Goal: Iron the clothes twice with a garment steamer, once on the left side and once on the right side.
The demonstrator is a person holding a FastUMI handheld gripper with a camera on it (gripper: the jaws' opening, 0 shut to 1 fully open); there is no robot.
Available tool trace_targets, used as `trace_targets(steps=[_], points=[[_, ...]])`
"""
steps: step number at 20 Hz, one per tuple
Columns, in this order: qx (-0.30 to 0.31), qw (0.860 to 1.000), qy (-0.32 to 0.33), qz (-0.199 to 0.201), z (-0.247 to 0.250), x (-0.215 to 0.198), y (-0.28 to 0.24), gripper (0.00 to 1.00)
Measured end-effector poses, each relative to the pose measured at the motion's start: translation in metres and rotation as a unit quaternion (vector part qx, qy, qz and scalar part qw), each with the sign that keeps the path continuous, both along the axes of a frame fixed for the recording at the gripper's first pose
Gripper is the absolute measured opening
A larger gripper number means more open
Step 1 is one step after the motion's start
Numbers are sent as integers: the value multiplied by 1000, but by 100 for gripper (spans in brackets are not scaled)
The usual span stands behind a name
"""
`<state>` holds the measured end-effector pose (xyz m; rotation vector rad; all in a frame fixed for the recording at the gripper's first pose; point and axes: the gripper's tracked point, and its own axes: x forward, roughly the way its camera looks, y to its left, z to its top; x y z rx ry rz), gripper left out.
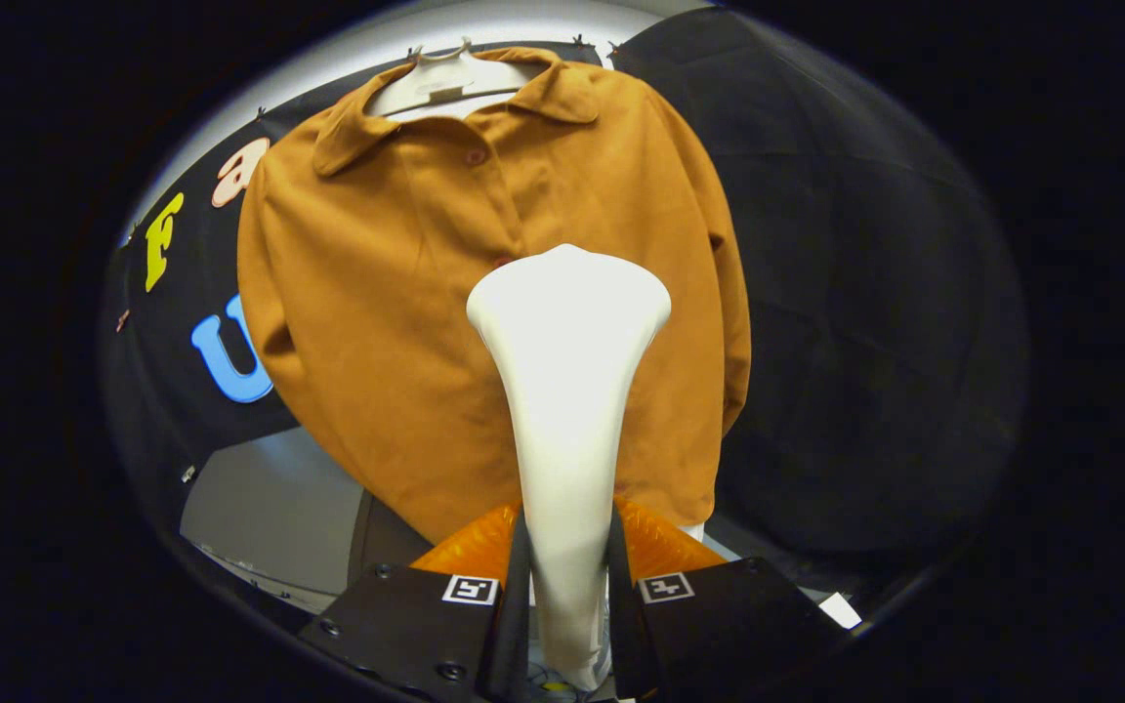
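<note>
Right now gripper (567, 586) is pinching the steamer (567, 391) by its handle, both fingers pressed vs. its sides, w/ the wide head standing up ahead of the fingers. Steamer head sits in front of the shirt (396, 322), near the button strip at about mid-chest; can't tell if it's touching the cloth. Shirt hangs buttoned on a hanger (445, 83) vs. the booth wall.

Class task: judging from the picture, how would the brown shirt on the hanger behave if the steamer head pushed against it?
The brown collared cloth shirt would probably yield and swing, since it hangs free from a white plastic hanger. It looks floppy. The tongs, gripping the white flared steamer, would likely meet little resistance.
</note>
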<state>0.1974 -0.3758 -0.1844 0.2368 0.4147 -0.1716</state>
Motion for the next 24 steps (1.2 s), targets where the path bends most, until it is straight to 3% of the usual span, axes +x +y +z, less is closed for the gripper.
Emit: trace_targets(steps=[3,9,24], points=[[-6,999,-40,-11,42,17,-26,37],[2,997,-80,-18,69,40,-45,37],[28,999,41,-15,-35,32,-46,37]])
